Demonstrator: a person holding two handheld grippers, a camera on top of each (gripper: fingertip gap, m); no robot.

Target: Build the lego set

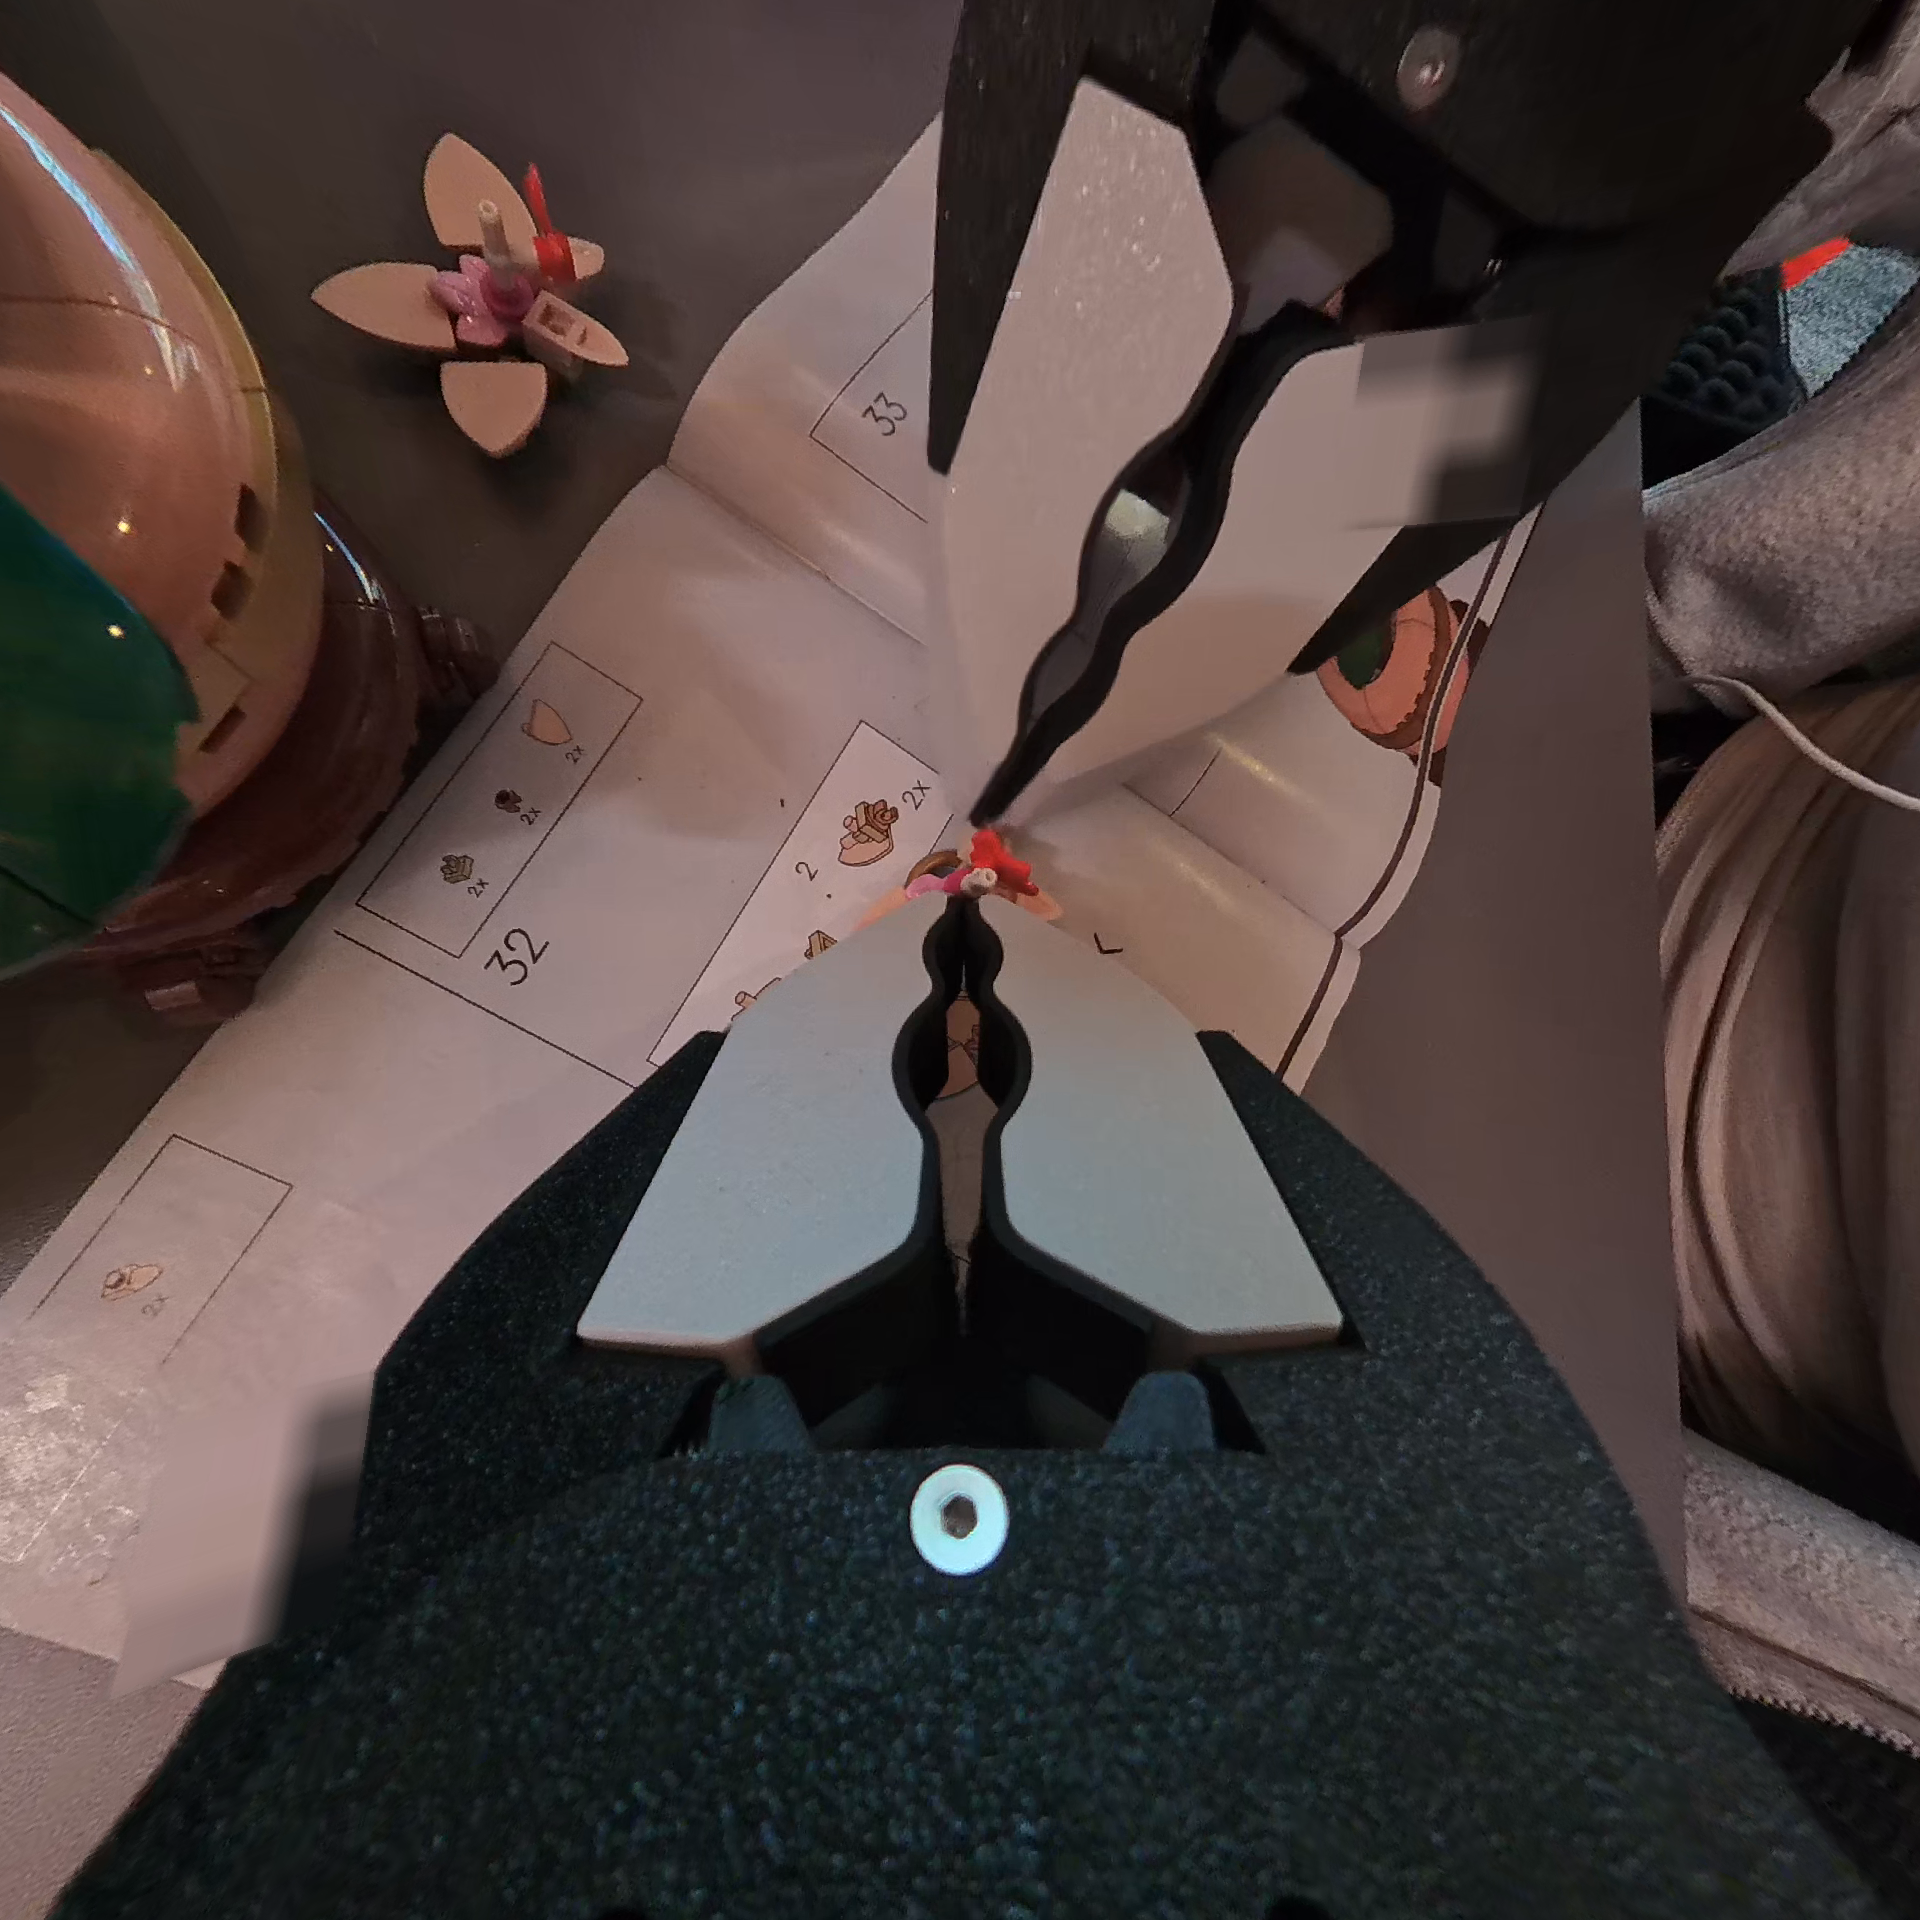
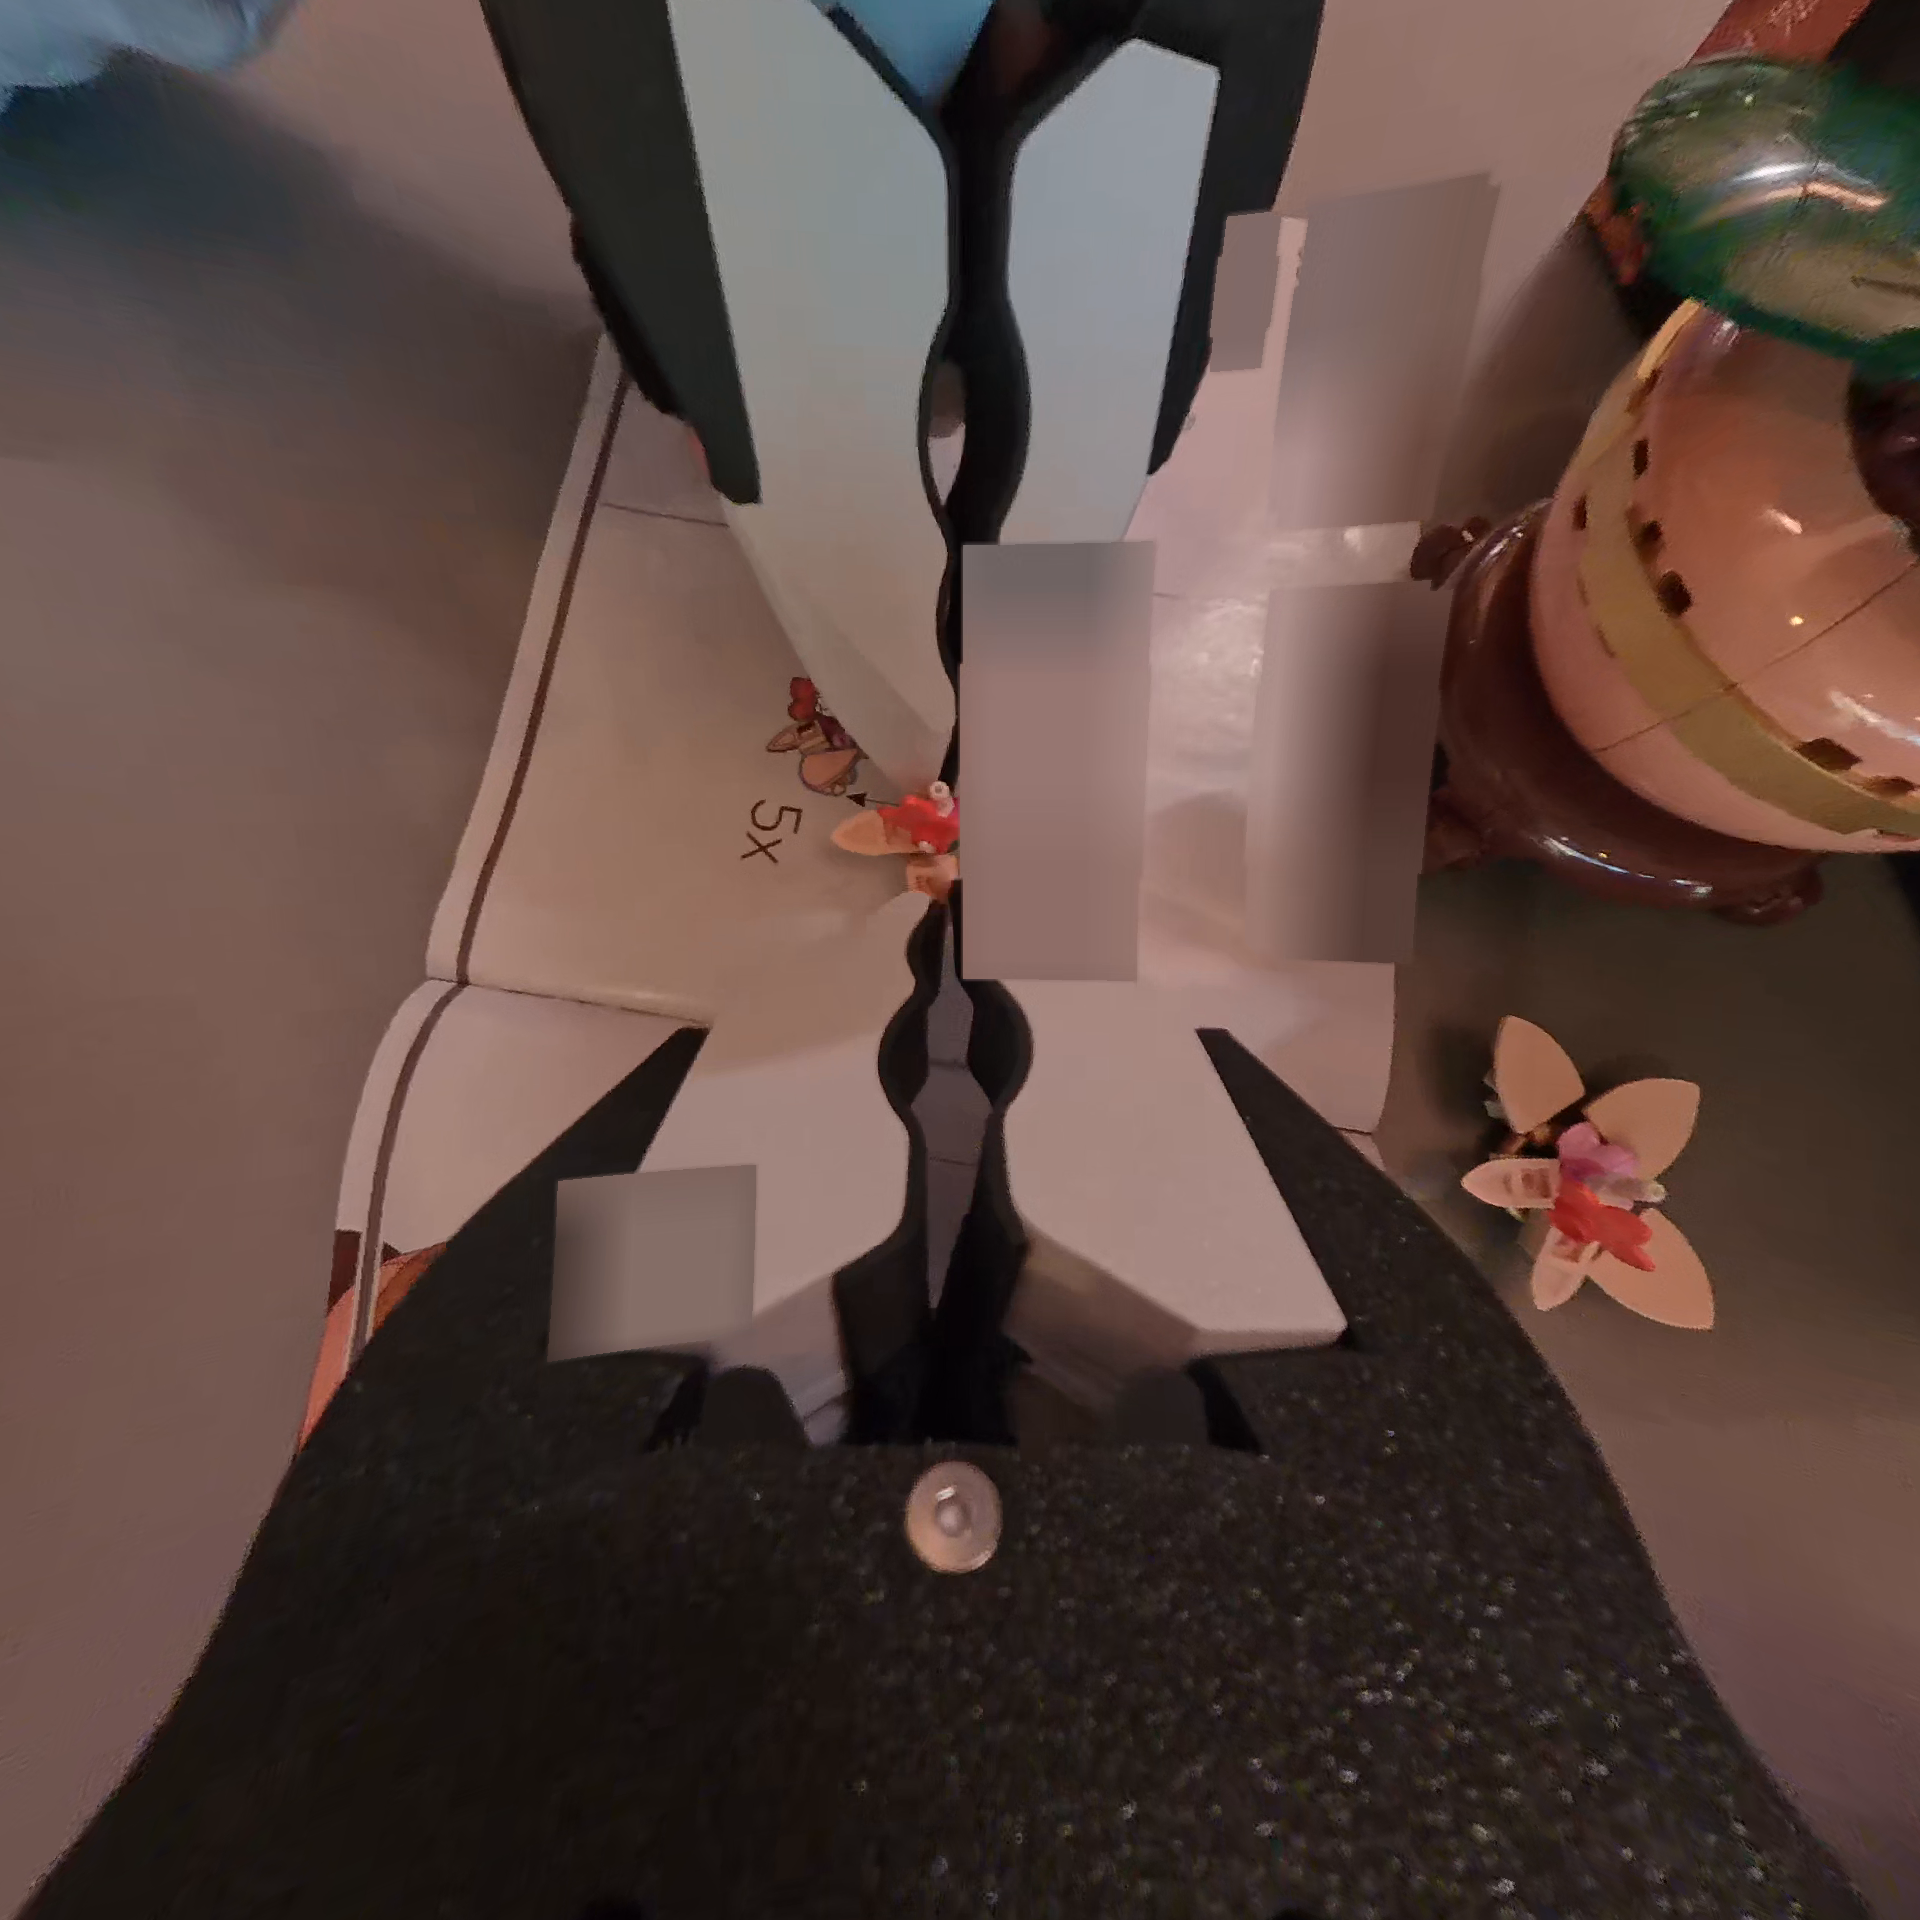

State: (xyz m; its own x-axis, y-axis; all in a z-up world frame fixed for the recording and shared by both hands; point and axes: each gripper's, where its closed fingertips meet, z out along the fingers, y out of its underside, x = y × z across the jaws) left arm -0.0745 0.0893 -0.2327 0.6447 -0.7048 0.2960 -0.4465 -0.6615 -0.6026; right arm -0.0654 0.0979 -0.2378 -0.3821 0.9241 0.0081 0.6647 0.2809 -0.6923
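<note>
A small flower assembly (image 1: 982, 878) with a tan petal, a pink part, a white bar and a red piece is held above the open instruction booklet (image 1: 665, 644). My left gripper (image 1: 961, 916) is shut on its lower side. My right gripper (image 1: 987, 819) comes in from above, shut, with its tips on the red piece. In the right wrist view the assembly (image 2: 902, 829) sits between my right gripper (image 2: 938, 902) below and the left gripper (image 2: 940, 781) above. A mosaic patch hides its right half.
A finished flower (image 1: 488, 296) with tan petals, a pink centre and a red piece lies on the dark table; it also shows in the right wrist view (image 2: 1590, 1174). A pink and tan domed model (image 1: 156, 499) (image 2: 1714, 644) with a green top stands on a brown base. Grey clothing (image 1: 1766, 644) is at the right. Both grippers' tips are close together, under 4 cm apart.
</note>
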